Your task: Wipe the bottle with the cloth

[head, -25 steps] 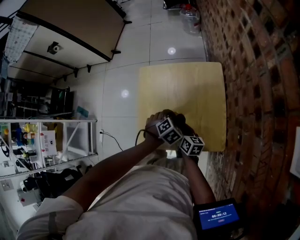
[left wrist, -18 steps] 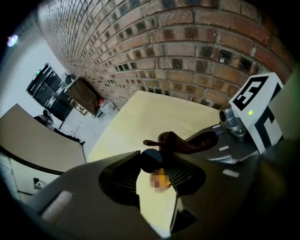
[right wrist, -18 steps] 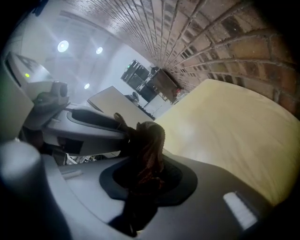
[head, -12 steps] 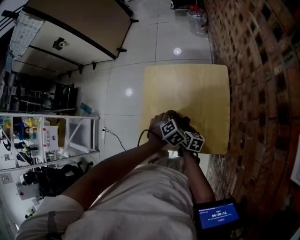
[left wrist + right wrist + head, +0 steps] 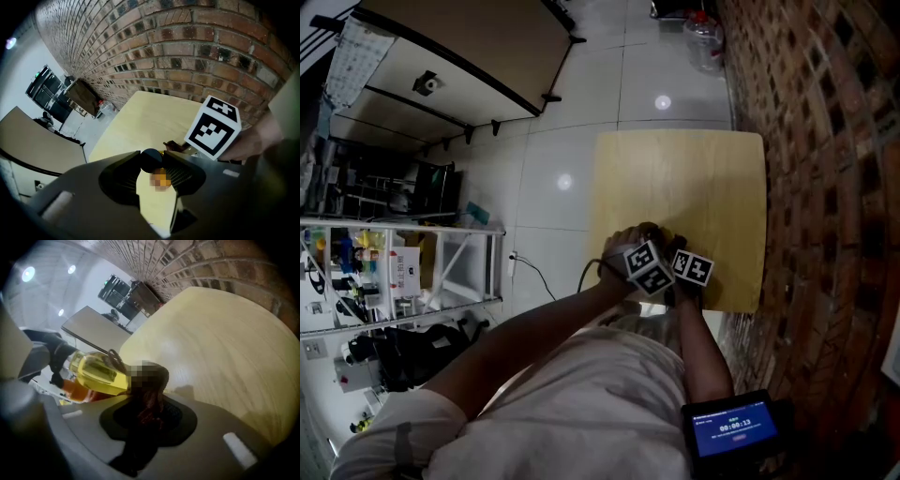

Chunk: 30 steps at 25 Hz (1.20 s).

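A clear bottle of yellow liquid (image 5: pixel 96 373) with a black cap (image 5: pixel 151 159) is held over the near edge of the wooden table (image 5: pixel 694 178). My left gripper (image 5: pixel 157 163) is shut on it just under the cap. My right gripper (image 5: pixel 149 404) is shut on a dark reddish cloth (image 5: pixel 146 401), which presses against the bottle's side. In the head view the two marker cubes (image 5: pixel 649 267) sit side by side above the table's front edge, and the bottle and cloth are hidden beneath them. The right gripper's cube (image 5: pixel 213 126) shows close beside the left jaws.
A brick wall (image 5: pixel 825 187) runs along the table's right side. Metal shelving (image 5: pixel 394 272) with small items stands on the left. A large brown tabletop (image 5: pixel 441 56) lies far left, a water jug (image 5: pixel 705 37) on the tiled floor beyond, a lit screen (image 5: pixel 731 431) near the person's waist.
The right gripper with the cloth has dropped and closed in beside the left gripper, so the cubes now sit together. The left gripper has stayed put with the bottle.
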Motion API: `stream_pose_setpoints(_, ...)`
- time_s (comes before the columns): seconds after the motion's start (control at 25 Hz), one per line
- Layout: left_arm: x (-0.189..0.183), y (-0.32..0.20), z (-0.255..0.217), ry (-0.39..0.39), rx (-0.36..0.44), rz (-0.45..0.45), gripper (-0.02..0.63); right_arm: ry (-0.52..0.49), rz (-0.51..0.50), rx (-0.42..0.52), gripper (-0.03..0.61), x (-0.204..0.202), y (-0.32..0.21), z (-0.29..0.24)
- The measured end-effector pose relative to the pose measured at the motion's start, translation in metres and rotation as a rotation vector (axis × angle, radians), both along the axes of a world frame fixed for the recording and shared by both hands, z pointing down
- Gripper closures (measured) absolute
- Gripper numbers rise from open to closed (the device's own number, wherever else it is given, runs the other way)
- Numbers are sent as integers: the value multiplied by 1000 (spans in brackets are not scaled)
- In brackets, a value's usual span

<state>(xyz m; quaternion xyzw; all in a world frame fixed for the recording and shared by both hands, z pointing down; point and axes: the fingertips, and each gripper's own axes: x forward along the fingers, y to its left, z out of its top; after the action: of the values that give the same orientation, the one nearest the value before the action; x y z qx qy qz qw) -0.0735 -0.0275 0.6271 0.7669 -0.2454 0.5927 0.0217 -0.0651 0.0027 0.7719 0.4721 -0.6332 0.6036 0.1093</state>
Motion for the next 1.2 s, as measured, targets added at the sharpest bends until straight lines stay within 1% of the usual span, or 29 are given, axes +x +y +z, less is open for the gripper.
stream_pose_setpoints(0.08,2,3,0,-5,3,15,439,0,-35,-63,499,-1,6,16)
stream_pose_setpoints(0.16,4,5,1,-9,9,43,439,-18,-57,-86,499,2,8,21)
stream_pose_setpoints(0.24,6,6,2,-9,15,80,439,-46,-55,-77,499,9,9,20)
stream_pose_setpoints(0.36,4,5,1,1,16,136,439,-63,-20,-57,497,27,14,14)
stream_pose_setpoints(0.48,3,7,2,8,11,228,437,-64,20,-57,497,47,26,12)
stream_pose_setpoints(0.6,7,14,5,-15,8,391,437,-56,38,-51,497,62,39,10)
stream_pose_setpoints(0.72,11,27,8,-50,12,621,437,-41,37,-39,495,75,52,6)
stream_pose_setpoints(0.8,9,34,8,-59,31,780,436,-32,38,-36,495,82,60,3)
stream_pose_setpoints(0.88,6,37,8,-71,57,910,434,-27,43,-38,495,88,67,0)
stream_pose_setpoints(0.92,4,37,8,-83,71,955,433,-26,46,-39,495,90,70,0)
stream_pose_setpoints(0.96,2,35,9,-95,83,982,431,-25,50,-42,495,92,72,0)
stream_pose_setpoints(1.0,0,33,9,-101,91,989,430,-24,55,-44,495,93,74,0)
stream_pose_setpoints(1.12,-1,27,7,-85,85,943,417,-28,73,-49,495,95,78,1)
stream_pose_setpoints(1.16,-2,27,7,-74,72,924,404,-32,78,-50,495,95,78,1)
stream_pose_setpoints(1.2,-2,30,8,-66,56,910,375,-35,82,-50,495,94,78,0)
